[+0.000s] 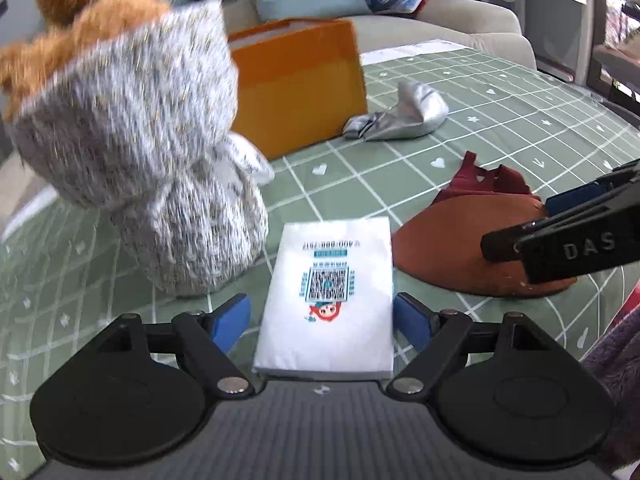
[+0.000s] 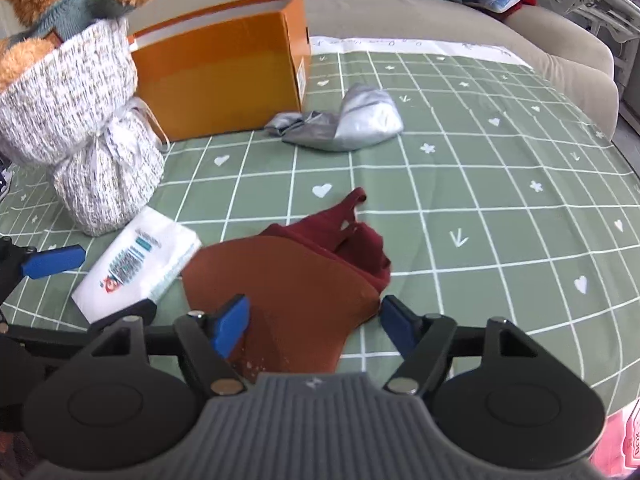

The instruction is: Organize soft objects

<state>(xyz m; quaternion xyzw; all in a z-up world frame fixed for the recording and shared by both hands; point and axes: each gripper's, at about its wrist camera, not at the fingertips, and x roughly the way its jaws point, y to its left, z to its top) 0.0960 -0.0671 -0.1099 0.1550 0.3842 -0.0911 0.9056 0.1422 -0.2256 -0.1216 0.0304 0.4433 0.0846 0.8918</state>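
Observation:
A white tissue pack (image 1: 328, 292) (image 2: 136, 264) lies flat on the green checked cloth (image 1: 480, 120). My left gripper (image 1: 322, 320) straddles it, open, blue pads apart from its sides. A rust-brown cloth piece (image 2: 288, 288) (image 1: 472, 248) with a dark red garment (image 2: 352, 236) behind it lies to the right. My right gripper (image 2: 314, 322) is open around the brown piece's near edge, its pads clear of the fabric. A crumpled silver fabric (image 2: 348, 120) (image 1: 404, 114) lies further back. A plush bear in a speckled grey wrap (image 2: 84, 136) (image 1: 140, 152) stands at left.
An orange box (image 2: 224, 68) (image 1: 300, 80) stands behind the bear. A beige sofa (image 2: 440, 20) with blue cushions runs along the back. The right gripper's black finger (image 1: 560, 240) reaches in from the right in the left wrist view. Purple fuzzy fabric (image 1: 616, 368) shows at lower right.

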